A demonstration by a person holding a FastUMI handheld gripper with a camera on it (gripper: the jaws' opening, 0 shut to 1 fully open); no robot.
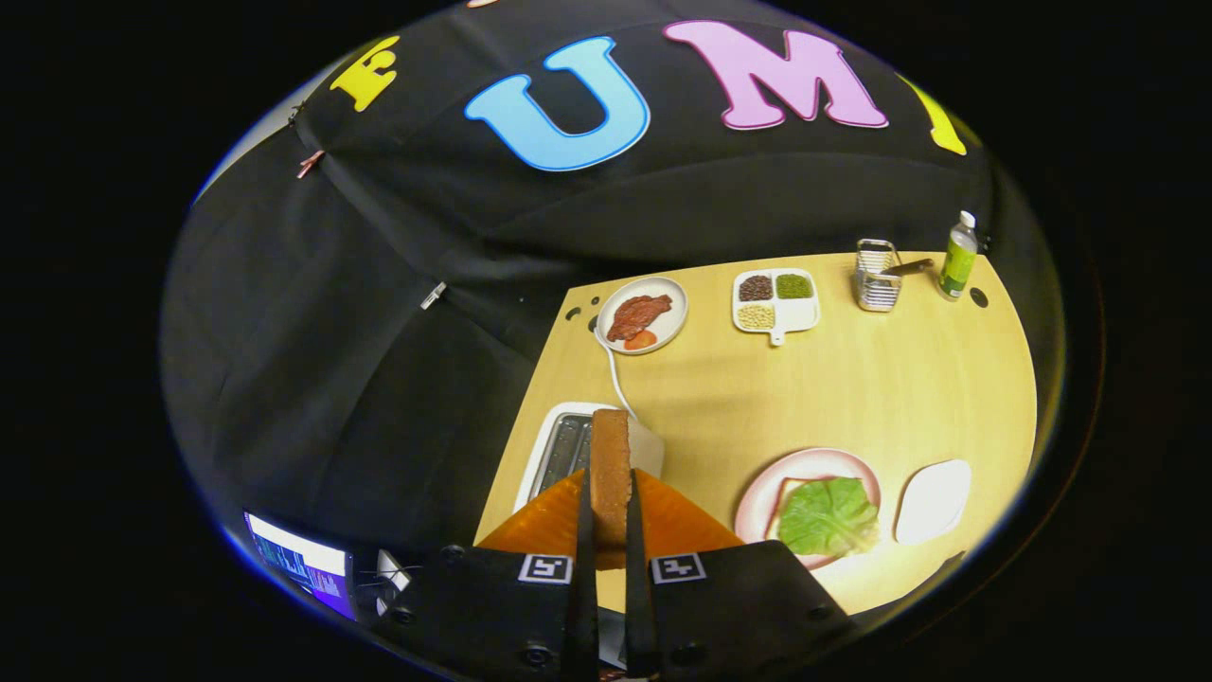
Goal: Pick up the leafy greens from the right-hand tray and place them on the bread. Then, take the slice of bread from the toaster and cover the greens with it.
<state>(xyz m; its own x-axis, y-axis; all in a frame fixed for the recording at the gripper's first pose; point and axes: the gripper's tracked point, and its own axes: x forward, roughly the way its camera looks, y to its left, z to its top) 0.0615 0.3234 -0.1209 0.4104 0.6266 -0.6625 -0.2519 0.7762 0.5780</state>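
Observation:
My gripper (608,478) is shut on a brown slice of bread (611,464), held edge-on between the two fingers and lifted high above the table. Below and just beyond the fingers stands the white toaster (568,445) with its metal slots showing. To the right of the fingers a pink plate (757,497) carries a slice of bread with the leafy greens (828,516) lying on top. A white tray (933,500) sits just right of that plate, bare.
At the back of the wooden table (852,379) are a round plate of meat (642,314), a divided dish of beans (775,299), a wire holder (876,275) and a green bottle (958,256). A white cord (615,379) runs to the toaster. A screen (303,566) glows beside the table's left edge.

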